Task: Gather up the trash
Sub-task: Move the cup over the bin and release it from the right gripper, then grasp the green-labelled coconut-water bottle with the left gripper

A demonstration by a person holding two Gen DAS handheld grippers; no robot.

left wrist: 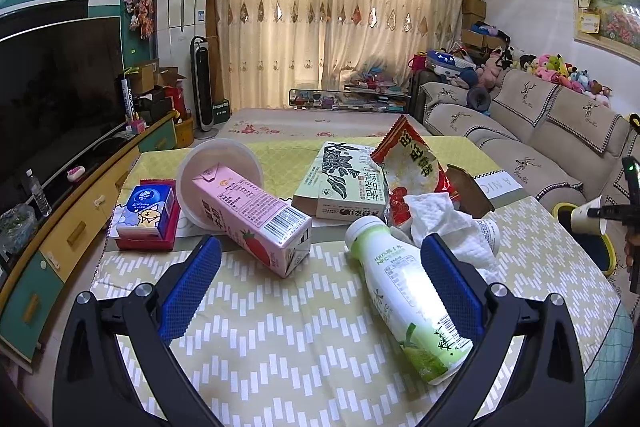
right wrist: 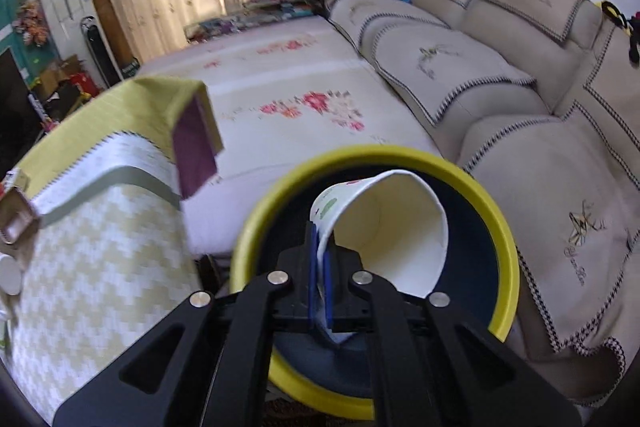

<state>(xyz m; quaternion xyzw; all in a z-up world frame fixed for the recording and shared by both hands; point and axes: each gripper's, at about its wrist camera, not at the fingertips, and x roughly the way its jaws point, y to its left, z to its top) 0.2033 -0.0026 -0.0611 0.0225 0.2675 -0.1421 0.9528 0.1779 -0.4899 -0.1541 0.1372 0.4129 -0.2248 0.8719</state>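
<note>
Now your right gripper [right wrist: 320, 267] pinches paper cup [right wrist: 384, 227] by rim, right over yellow bin [right wrist: 496, 211], ready to drop. Your left gripper [left wrist: 320, 283] waits wide open, empty, near green bottle [left wrist: 404, 291] on table [left wrist: 280, 347].

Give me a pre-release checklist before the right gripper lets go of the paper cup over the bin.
1. Right gripper shut on the paper cup wall: ok.
2. Cup lies over the bin opening, inside its yellow rim: ok.
3. Room left inside the bin: cannot tell, only a dark interior shows.
4. Cup free of the tablecloth beside the bin: ok.
5. Left gripper open and empty, away from the drop: ok.
6. More trash waiting: bottle, pink carton and crumpled tissue lie on the table: ok.
</note>
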